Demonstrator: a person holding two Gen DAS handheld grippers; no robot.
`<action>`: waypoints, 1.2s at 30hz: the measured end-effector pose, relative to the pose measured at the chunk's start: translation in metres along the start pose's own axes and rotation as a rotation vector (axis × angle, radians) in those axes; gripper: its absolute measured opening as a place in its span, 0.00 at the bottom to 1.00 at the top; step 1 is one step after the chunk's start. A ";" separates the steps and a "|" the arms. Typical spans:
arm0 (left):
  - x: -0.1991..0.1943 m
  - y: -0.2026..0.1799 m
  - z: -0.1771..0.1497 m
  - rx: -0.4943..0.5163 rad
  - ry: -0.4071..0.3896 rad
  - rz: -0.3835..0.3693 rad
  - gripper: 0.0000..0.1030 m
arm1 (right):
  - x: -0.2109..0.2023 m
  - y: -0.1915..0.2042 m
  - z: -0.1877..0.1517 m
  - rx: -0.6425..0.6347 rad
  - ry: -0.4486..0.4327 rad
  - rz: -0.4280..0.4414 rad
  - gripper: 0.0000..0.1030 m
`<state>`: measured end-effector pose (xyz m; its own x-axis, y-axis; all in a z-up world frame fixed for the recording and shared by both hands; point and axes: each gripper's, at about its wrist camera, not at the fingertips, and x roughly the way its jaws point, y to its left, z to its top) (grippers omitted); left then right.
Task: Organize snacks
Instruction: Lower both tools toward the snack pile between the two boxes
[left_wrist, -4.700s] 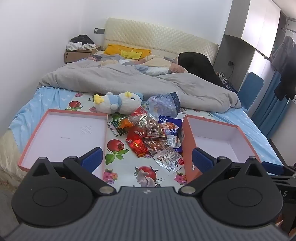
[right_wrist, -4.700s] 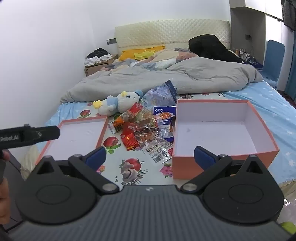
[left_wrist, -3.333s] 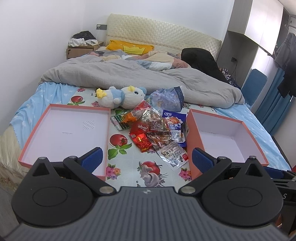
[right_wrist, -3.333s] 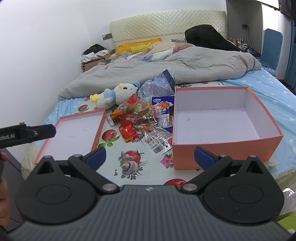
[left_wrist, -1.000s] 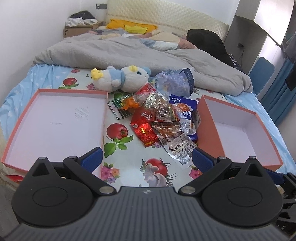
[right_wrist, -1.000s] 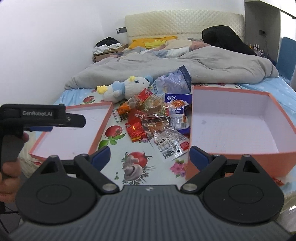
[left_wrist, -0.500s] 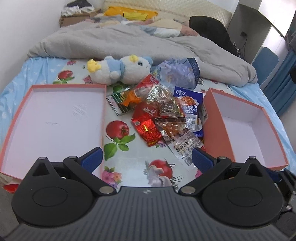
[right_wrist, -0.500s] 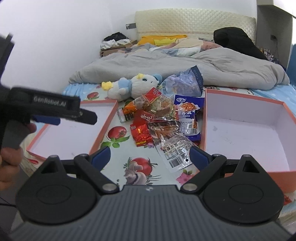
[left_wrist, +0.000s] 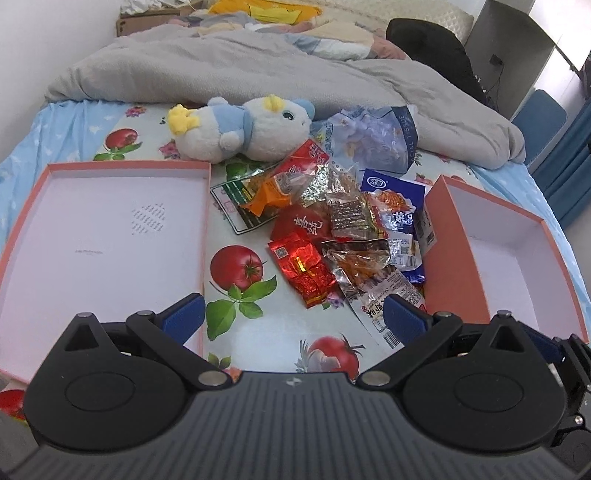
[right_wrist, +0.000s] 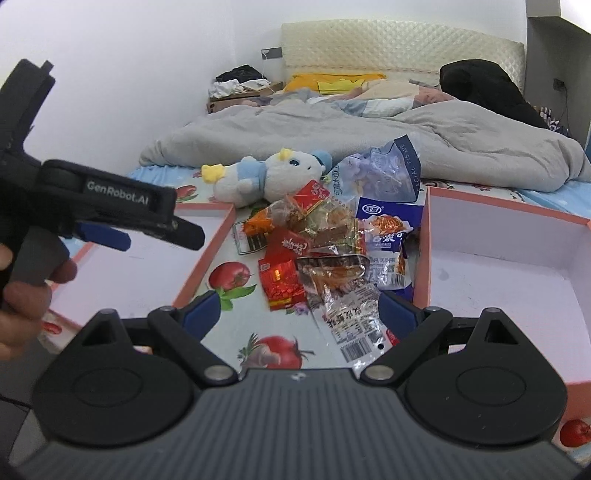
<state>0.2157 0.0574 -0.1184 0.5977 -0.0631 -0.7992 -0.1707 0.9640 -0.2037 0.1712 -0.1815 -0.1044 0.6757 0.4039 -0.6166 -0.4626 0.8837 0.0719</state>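
A pile of snack packets (left_wrist: 332, 229) (right_wrist: 325, 251) lies on the fruit-print sheet between two salmon-edged boxes. The shallow lid (left_wrist: 103, 236) (right_wrist: 155, 266) is on the left, and the deeper box (left_wrist: 517, 258) (right_wrist: 517, 273) is on the right. Both are empty. A red packet (left_wrist: 301, 267) and a clear barcode packet (right_wrist: 351, 317) lie nearest me. My left gripper (left_wrist: 293, 314) hovers open above the sheet in front of the pile, holding nothing. My right gripper (right_wrist: 295, 306) is open too, with nothing between its fingers. In the right wrist view a hand holds the left gripper body (right_wrist: 122, 206) over the lid.
A blue-and-white plush toy (left_wrist: 240, 127) and a crumpled tissue pack (left_wrist: 376, 138) lie behind the pile. A grey duvet (left_wrist: 258, 70) covers the bed beyond. A blue chair (left_wrist: 539, 110) stands at the right.
Both grippers have come forward and lower over the bed, so the pile and boxes look bigger. The left gripper body has moved further into the right wrist view. Both stayed open.
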 end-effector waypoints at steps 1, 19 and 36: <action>0.005 0.000 0.002 0.000 0.004 -0.001 1.00 | 0.004 0.000 0.001 -0.016 0.003 -0.008 0.91; 0.085 0.003 0.024 -0.024 0.071 -0.127 0.85 | 0.075 0.001 0.006 -0.118 0.086 0.026 0.87; 0.165 0.005 0.025 0.021 0.194 -0.118 0.76 | 0.144 -0.003 -0.007 -0.207 0.232 -0.069 0.74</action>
<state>0.3338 0.0581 -0.2372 0.4502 -0.2227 -0.8647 -0.0907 0.9520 -0.2924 0.2661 -0.1272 -0.1987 0.5718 0.2589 -0.7785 -0.5432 0.8306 -0.1228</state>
